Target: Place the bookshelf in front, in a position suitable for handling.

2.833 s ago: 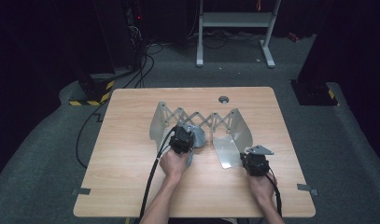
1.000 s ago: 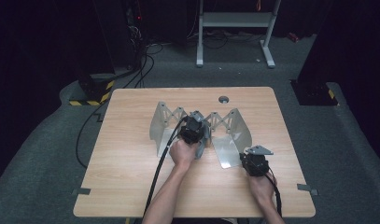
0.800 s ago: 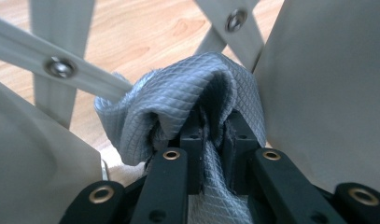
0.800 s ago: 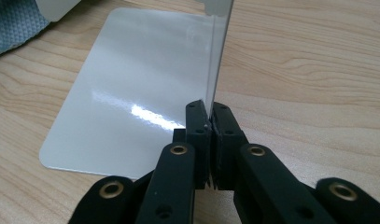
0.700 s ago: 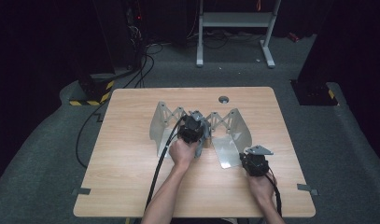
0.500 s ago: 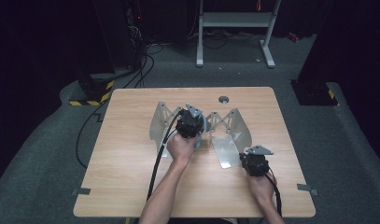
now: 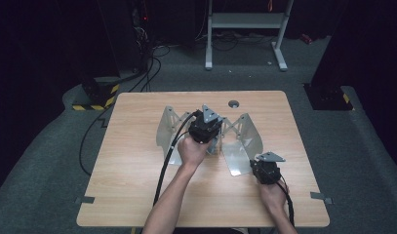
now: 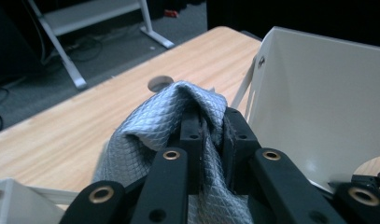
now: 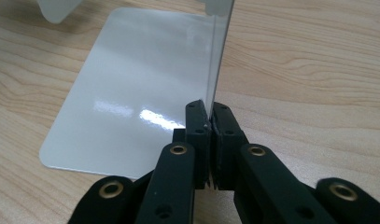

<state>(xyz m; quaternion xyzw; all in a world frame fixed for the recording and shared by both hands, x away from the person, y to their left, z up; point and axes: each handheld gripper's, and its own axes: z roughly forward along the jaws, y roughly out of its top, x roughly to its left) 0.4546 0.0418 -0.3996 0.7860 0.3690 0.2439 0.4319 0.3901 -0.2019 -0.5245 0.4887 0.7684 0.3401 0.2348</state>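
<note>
Above the counter (image 7: 137,161), the left hand-held gripper (image 8: 211,122) pinches a grey quilted cloth (image 8: 150,135); the right hand-held gripper (image 9: 209,122) clamps an upright panel (image 9: 221,51) of the folding rack (image 7: 247,134).

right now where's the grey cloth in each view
High view: the cloth peeks out under the left gripper, centre of the table, between the folding board's panels.
Left gripper view: cloth bunched mid-frame, pinched in the jaws.
Right gripper view: not in it.
Shared landmark: the white folding board, seen as a panel and a flap.
</note>
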